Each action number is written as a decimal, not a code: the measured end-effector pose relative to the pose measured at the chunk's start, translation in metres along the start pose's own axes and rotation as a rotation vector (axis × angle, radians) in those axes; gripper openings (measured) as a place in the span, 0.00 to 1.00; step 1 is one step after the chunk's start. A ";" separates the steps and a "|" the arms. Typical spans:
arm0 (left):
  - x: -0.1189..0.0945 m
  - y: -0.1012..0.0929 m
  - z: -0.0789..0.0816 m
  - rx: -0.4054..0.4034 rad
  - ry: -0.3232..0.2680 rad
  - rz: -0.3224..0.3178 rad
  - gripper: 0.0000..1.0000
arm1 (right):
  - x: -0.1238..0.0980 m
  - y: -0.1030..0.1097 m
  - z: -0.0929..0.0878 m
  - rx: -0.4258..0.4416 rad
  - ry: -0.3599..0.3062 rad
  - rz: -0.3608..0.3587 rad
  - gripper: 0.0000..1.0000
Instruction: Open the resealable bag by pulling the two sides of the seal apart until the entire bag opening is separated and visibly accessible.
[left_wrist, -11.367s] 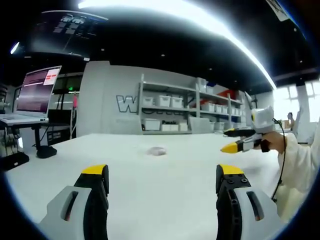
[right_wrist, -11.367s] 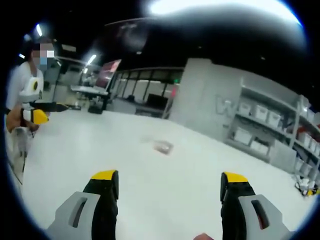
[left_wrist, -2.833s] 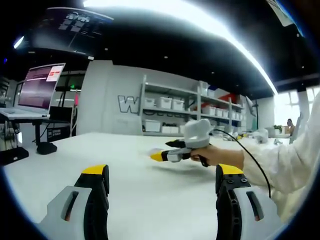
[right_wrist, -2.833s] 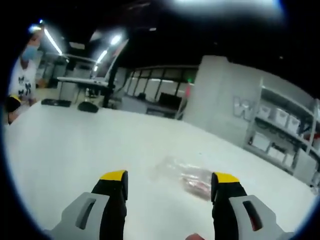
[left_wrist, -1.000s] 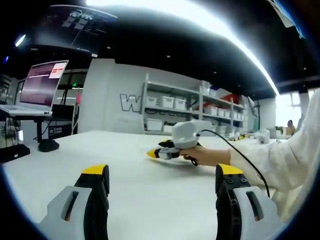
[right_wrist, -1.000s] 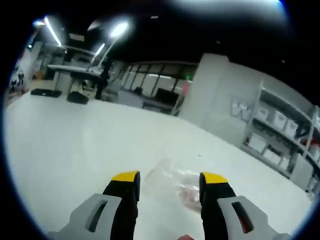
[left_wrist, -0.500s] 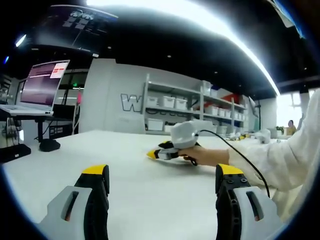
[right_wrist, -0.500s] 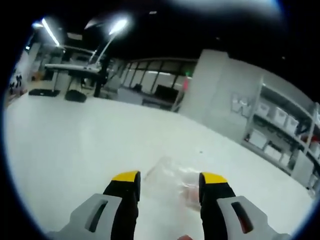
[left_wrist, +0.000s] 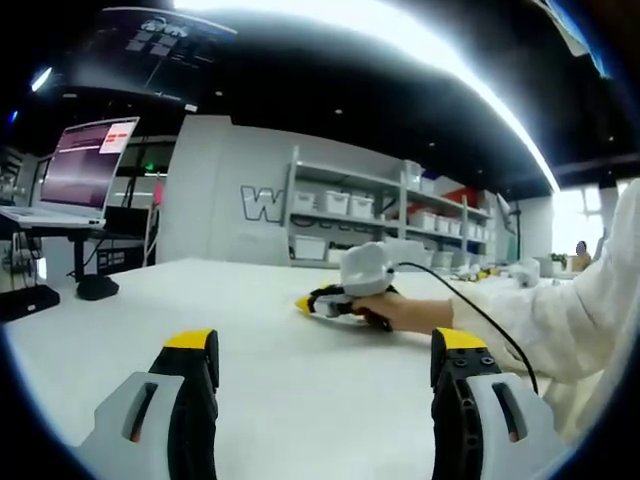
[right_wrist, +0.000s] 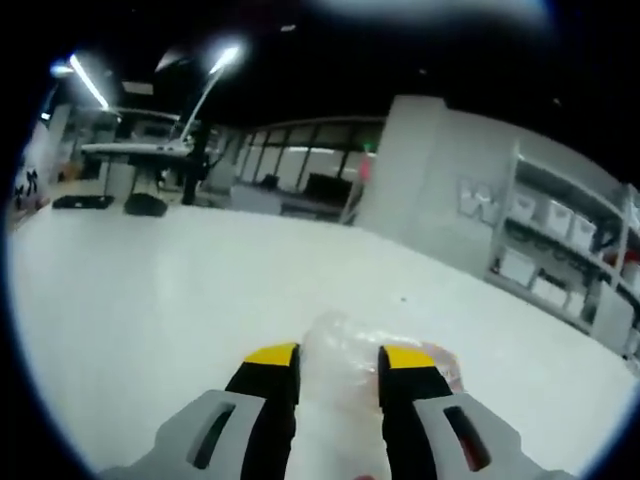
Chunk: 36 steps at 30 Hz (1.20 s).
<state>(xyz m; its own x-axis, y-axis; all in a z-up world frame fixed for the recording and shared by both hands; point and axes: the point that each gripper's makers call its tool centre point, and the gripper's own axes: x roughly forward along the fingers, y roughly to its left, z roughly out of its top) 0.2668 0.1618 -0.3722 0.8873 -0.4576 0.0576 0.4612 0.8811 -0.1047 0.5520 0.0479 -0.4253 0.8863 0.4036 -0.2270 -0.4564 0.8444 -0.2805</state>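
The clear resealable bag (right_wrist: 338, 375), puffy with something pinkish inside at its right, lies on the white table (right_wrist: 150, 290). My right gripper (right_wrist: 340, 357) has its yellow-tipped jaws drawn in against the bag's two sides, and the bag fills the gap between them. Seen from the left gripper view, the right gripper (left_wrist: 318, 303) sits low on the table's middle, held by a hand in a white sleeve (left_wrist: 560, 320). My left gripper (left_wrist: 325, 342) hovers near the table's front with its jaws wide apart and nothing between them.
A laptop (left_wrist: 85, 175) on a stand is at the far left. Shelves with white bins (left_wrist: 350, 230) line the back wall. Bare white tabletop (left_wrist: 300, 390) stretches between my left gripper and the bag.
The right gripper's jaws have narrowed onto the bag, which now looks closer and bulges between them. The left gripper has stayed still and open.
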 end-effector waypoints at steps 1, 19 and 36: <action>0.000 0.000 0.000 0.001 0.001 0.002 0.86 | 0.000 0.000 0.000 0.000 -0.001 -0.002 0.26; -0.004 0.000 -0.002 -0.007 0.007 0.006 0.86 | -0.002 0.000 0.000 0.015 -0.009 -0.001 0.00; -0.004 0.000 -0.001 0.004 0.010 0.004 0.87 | -0.010 -0.025 0.028 0.084 -0.071 -0.035 0.00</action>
<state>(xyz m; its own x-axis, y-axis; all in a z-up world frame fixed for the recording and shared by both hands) 0.2631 0.1632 -0.3735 0.8892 -0.4551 0.0477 0.4576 0.8834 -0.1009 0.5568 0.0321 -0.3902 0.9063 0.3945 -0.1513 -0.4193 0.8839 -0.2069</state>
